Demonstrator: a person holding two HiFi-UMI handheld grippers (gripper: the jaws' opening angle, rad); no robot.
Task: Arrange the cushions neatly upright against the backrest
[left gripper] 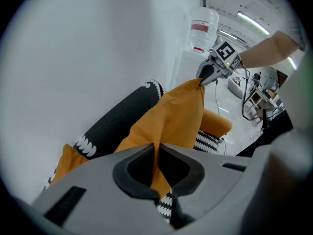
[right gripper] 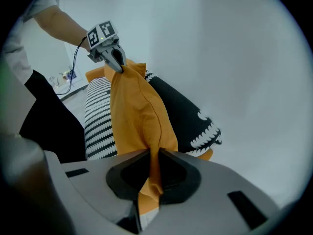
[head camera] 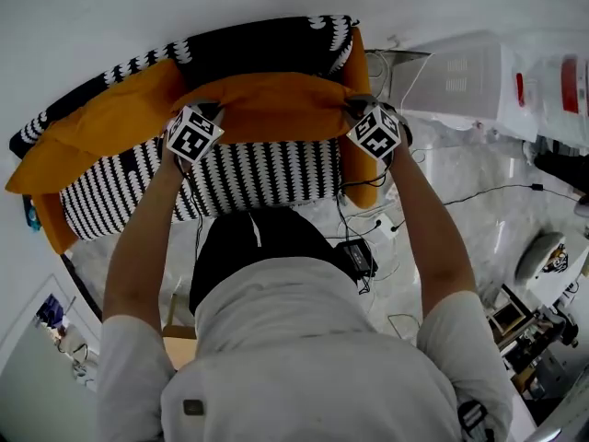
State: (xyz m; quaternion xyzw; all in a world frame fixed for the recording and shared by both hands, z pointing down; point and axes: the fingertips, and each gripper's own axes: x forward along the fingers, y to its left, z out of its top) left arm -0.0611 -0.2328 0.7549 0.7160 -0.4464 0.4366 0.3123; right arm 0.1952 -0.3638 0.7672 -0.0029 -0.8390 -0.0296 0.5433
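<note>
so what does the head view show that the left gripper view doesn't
Only the head view: the person's grey shirt and the marker cube on the left gripper. Only the left gripper view: that gripper's jaws shut on a cushion corner, plus ceiling lights. Both: the orange cushion, the right gripper pinching its other corner, and the sofa.

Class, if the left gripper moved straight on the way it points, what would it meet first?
The orange cushion that the left gripper clamps; beyond it, probably the right gripper.
</note>
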